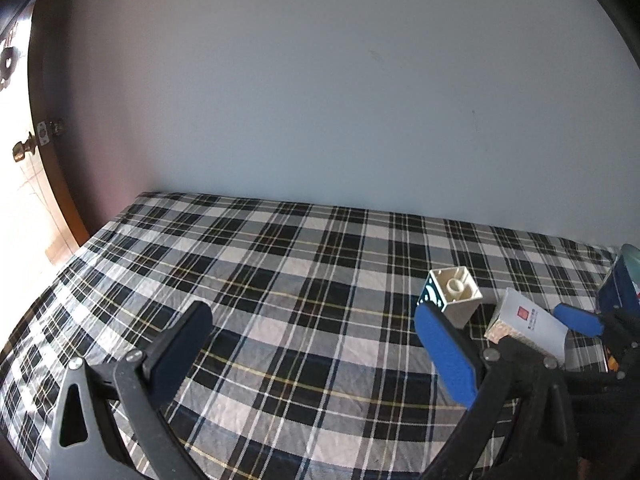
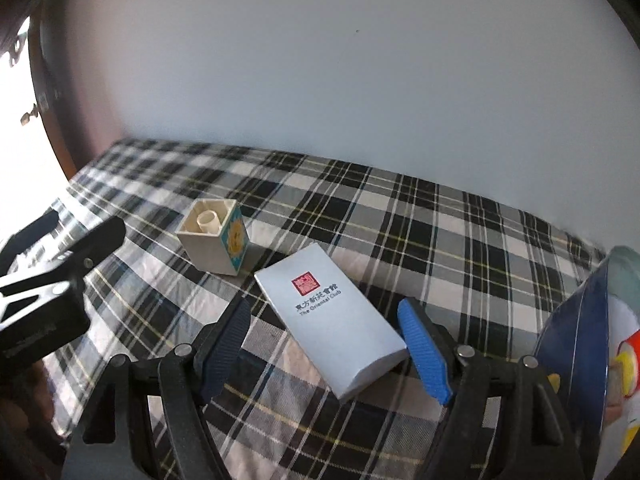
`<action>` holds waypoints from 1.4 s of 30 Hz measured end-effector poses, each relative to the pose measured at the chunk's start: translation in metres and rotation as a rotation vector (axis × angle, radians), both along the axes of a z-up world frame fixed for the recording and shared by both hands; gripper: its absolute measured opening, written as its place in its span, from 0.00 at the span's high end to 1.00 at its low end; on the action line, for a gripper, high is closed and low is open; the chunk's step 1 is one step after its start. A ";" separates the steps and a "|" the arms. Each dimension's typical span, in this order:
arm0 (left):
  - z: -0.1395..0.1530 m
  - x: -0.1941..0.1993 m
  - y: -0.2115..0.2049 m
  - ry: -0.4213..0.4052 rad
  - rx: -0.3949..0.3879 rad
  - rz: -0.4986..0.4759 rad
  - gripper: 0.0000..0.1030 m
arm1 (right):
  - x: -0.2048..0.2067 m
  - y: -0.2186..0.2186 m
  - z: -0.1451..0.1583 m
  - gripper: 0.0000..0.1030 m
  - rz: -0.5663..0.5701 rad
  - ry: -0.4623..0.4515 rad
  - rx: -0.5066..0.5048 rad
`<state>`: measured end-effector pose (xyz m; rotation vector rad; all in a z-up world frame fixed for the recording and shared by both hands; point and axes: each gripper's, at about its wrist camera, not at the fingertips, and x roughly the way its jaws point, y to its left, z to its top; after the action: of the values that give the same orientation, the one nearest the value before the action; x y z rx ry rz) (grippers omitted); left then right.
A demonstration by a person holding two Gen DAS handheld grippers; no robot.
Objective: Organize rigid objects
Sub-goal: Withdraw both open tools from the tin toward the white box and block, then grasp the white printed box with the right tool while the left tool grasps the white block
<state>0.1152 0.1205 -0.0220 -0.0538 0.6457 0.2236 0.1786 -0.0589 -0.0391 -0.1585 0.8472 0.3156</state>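
Note:
A flat silver box with a red seal [image 2: 334,320] lies on the plaid cloth; it also shows in the left wrist view [image 1: 528,330]. My right gripper [image 2: 324,338] is open, with the box's near end between its fingers, not clamped. A cream toy block with a blue patterned side [image 2: 216,234] lies beyond it to the left, its hollow underside facing up; it also shows in the left wrist view [image 1: 452,294]. My left gripper [image 1: 316,340] is open and empty over bare cloth, left of the block. Its arm shows in the right wrist view [image 2: 48,280].
The plaid-covered table [image 1: 280,280] runs back to a pale wall. A dark blue box with a colourful picture [image 2: 580,360] stands at the far right, also in the left wrist view [image 1: 618,286]. A dark wooden door [image 1: 44,168] is at the left.

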 end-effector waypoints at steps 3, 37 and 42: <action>0.000 0.001 0.000 0.007 -0.002 0.000 0.01 | -0.002 0.009 -0.003 0.43 -0.006 -0.017 -0.060; -0.034 0.076 -0.037 0.216 -0.199 -0.110 0.56 | -0.033 -0.031 0.052 0.57 -0.202 -0.341 0.073; -0.033 0.069 -0.029 0.201 -0.229 -0.133 0.70 | -0.038 -0.035 0.054 0.58 -0.214 -0.361 0.082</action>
<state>0.1839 0.0912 -0.0547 -0.2098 0.8698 0.0254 0.1411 -0.0935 0.0152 -0.0446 0.4871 0.1145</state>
